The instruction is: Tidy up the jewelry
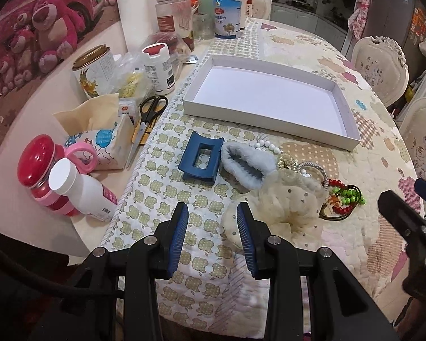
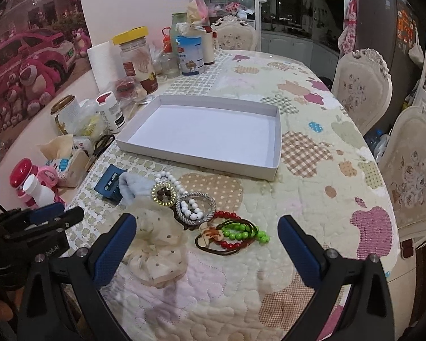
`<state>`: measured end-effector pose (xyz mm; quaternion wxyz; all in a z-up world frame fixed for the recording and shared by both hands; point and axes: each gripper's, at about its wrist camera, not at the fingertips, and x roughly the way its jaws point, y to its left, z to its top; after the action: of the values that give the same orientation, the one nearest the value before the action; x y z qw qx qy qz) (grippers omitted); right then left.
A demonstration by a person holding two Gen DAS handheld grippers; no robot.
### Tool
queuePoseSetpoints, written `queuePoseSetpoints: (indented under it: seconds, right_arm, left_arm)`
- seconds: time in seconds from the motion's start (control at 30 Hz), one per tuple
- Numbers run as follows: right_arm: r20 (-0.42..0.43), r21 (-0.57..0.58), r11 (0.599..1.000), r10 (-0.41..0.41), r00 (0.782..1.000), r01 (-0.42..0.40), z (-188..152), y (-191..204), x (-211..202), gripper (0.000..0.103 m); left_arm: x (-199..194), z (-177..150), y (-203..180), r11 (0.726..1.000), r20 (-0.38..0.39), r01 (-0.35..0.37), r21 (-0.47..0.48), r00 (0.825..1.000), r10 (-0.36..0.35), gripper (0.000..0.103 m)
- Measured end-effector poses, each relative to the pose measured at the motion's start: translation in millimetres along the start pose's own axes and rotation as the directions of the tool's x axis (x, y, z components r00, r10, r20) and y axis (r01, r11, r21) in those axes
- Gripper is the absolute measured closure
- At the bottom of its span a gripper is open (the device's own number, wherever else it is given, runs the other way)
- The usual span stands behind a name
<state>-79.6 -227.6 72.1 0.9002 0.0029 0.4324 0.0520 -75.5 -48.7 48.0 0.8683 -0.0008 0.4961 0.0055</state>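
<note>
The left gripper (image 1: 212,216) is hovering with its blue-padded fingers (image 1: 179,238) parted and gripping nothing, the quilted tablecloth (image 1: 207,284) showing in the gap between them. Just beyond its fingertips the navy hair claw (image 1: 200,162) is lying flat, and slightly past the right fingertip the pale blue fuzzy clip (image 1: 242,166) is resting beside it, with the cream dotted scrunchie (image 1: 286,204) sitting right off that same fingertip. The right gripper (image 2: 207,233) is spread wide and is likewise holding nothing; between and just ahead of its fingers the red and green bead bracelets (image 2: 235,234) are lying in a tangle, touching the silver mesh bangle (image 2: 196,203) and the white bead strand (image 2: 167,180) farther out. Its left finger (image 2: 113,250) is sitting at the edge of the scrunchie. Well beyond both sets of fingertips the shallow white tray (image 2: 184,153) is lying on the cloth with nothing in it.
</note>
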Motion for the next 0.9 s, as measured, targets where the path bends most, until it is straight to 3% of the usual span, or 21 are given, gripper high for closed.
queuePoseSetpoints:
  seconds: [0.9]
  right_arm:
    - [-0.059,-0.028,0.999,0.025,0.998,-0.027,1.0,-8.2,14.8,0.001]
  left_arm:
    - [4.9,-0.8,-13.4,1.0,-0.01,0.003,0.017,1.0,-0.003,0.077]
